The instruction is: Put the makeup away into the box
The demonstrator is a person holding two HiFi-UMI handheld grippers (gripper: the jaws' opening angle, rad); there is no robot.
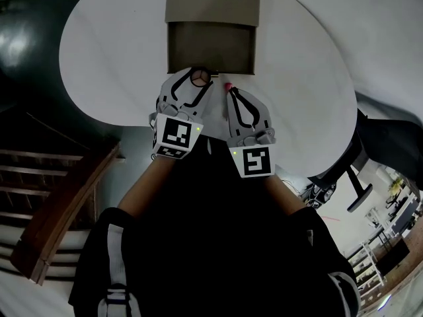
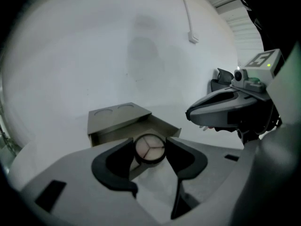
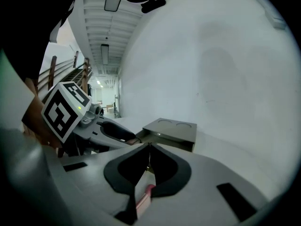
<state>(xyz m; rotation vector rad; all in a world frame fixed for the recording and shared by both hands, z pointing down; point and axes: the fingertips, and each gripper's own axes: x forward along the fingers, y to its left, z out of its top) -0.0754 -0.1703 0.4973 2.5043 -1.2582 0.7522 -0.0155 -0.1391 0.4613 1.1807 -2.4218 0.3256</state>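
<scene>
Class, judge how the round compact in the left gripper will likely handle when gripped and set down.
The round compact looks rigid: the left gripper pinches its rim without denting it. Its smooth curved edge may slip or roll if tilted. Laid flat, it probably stays put.

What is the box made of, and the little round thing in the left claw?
The box looks like matte grey-brown cardboard: thin flat walls, dull surface, no shine. The round compact seems hard plastic, a dark rim round pale powder split in three, but I can't be sure.
</scene>
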